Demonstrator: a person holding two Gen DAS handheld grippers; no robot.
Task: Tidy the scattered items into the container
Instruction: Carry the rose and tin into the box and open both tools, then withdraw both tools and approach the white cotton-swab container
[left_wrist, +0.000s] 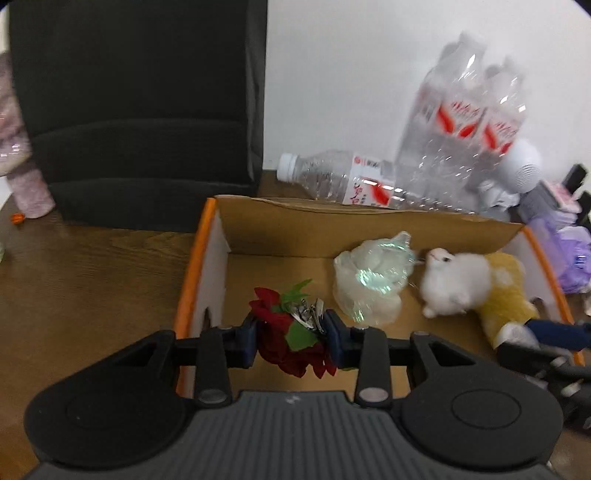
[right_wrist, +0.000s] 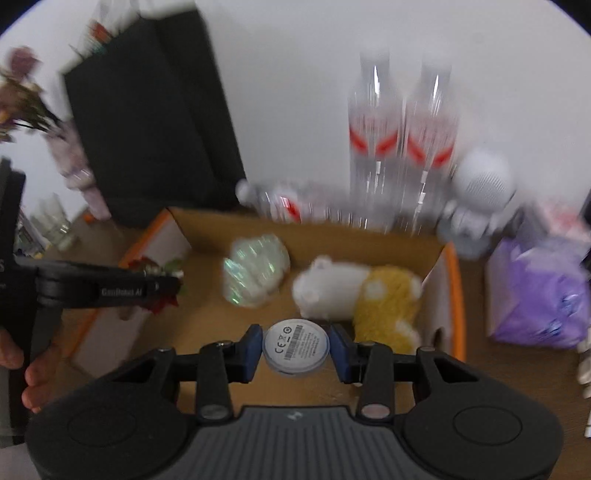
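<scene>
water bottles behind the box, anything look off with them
One water bottle lies on its side on the table just behind the cardboard box, while the other bottles stand upright. Its cap is on; nothing looks spilled.

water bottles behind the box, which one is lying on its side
The single clear water bottle with the white cap, lying just behind the cardboard box's back wall, cap pointing left. The other bottles stand upright to its right.

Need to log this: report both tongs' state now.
Left tongs: shut on the red artificial flower.
Right tongs: shut on the round white disc.
</scene>
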